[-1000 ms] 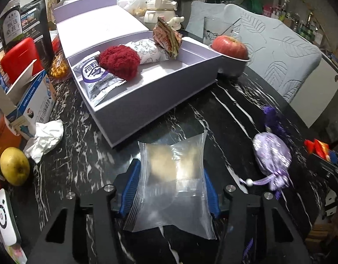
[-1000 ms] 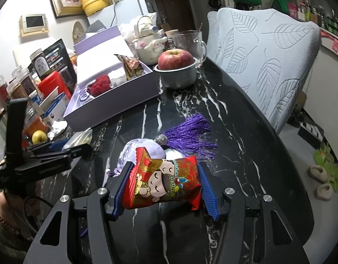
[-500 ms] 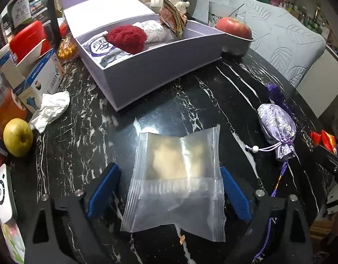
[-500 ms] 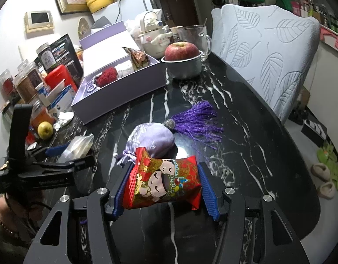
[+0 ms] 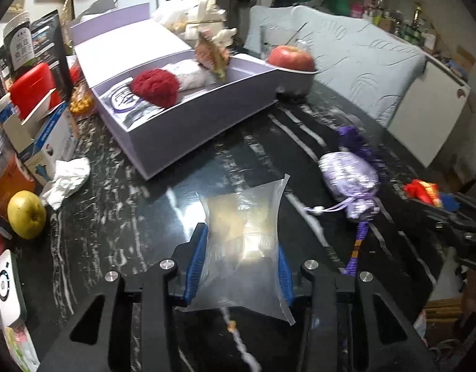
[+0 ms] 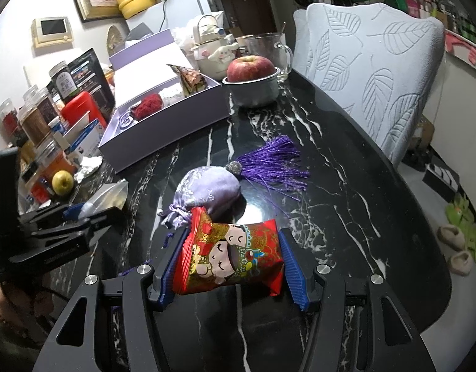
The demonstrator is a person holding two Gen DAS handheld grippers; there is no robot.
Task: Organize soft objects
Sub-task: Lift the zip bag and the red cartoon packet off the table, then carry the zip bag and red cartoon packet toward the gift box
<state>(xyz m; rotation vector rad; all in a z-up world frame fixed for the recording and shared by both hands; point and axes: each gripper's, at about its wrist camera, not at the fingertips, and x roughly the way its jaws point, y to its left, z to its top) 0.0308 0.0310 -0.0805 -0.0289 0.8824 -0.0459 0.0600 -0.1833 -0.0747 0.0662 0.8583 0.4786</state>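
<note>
My left gripper (image 5: 239,255) is shut on a clear plastic packet (image 5: 242,241) with a pale snack inside, held just above the black marble table. My right gripper (image 6: 231,263) is shut on a red snack packet (image 6: 230,255) with a cartoon figure. A purple sachet (image 6: 208,190) with a purple tassel (image 6: 273,166) lies on the table just beyond the right gripper; it also shows in the left wrist view (image 5: 349,176). The open lilac box (image 5: 188,124) holds a red knitted ball (image 5: 155,86), a white pouch and packets.
A bowl with a red apple (image 6: 250,69) stands beside the box. A crumpled tissue (image 5: 67,176), a yellow-green fruit (image 5: 26,214), cartons and jars crowd the left edge. A padded chair (image 6: 374,62) stands at the table's right side. A glass mug and a teapot are behind.
My left gripper was open around the clear packet half a second ago and has closed on it again. The right gripper keeps hold of the red packet and has drawn back slightly.
</note>
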